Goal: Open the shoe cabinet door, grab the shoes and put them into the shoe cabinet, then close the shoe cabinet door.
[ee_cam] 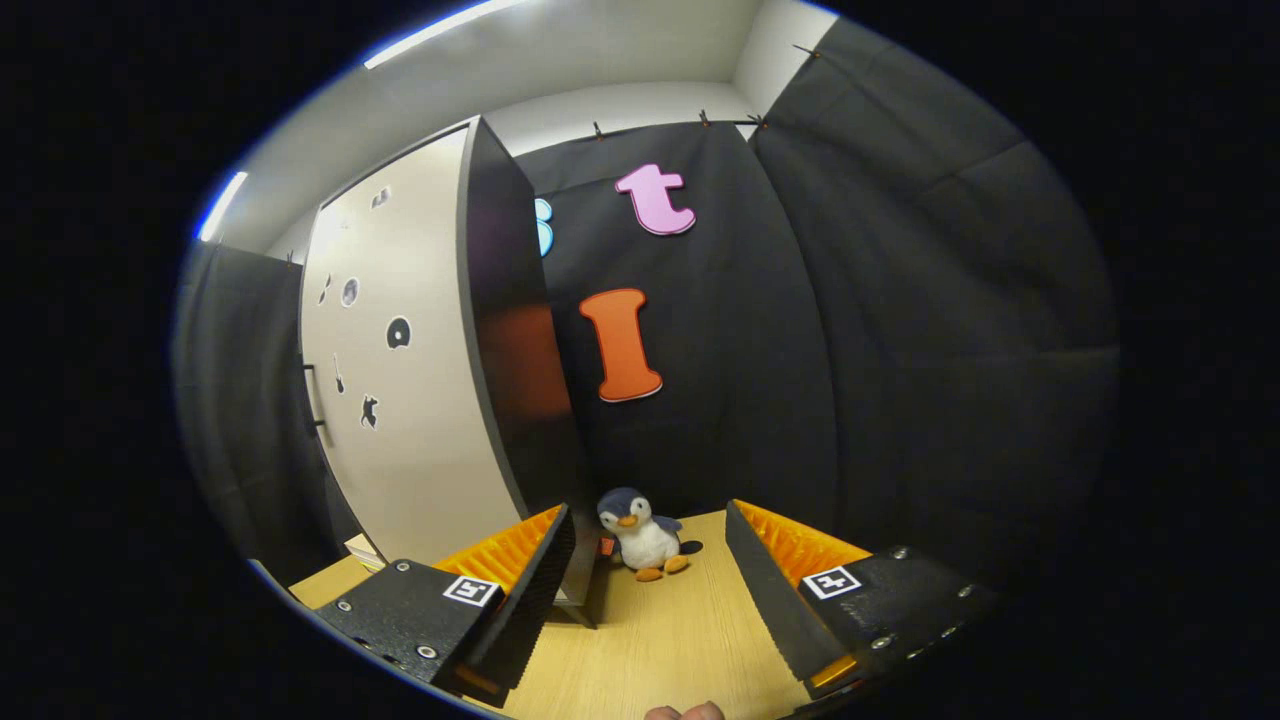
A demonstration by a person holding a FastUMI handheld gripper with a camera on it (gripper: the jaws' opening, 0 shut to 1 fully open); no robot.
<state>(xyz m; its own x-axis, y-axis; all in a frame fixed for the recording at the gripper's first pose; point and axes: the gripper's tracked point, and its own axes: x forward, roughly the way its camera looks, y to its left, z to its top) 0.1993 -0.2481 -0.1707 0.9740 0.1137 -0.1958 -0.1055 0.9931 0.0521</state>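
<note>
The tall shoe cabinet with a cream door and dark side panel [400,400] stands shut, ahead of the gripper at about ten o'clock, its long axis upright; the thin dark door handle [313,398] sits on the door's far edge. The gripper [650,560] has its fingers spread wide, holding nothing. Between and just beyond them, at twelve o'clock on the pale wooden floor [660,640], sits a small plush penguin [640,545]. I judge the next move swings leftward to the handle.

A cloth-walled recording booth: black drapes [900,330] clipped up under white ceiling, shoe cabinet [420,380] and toy penguin [640,540] staged on wood floor [660,640].
</note>
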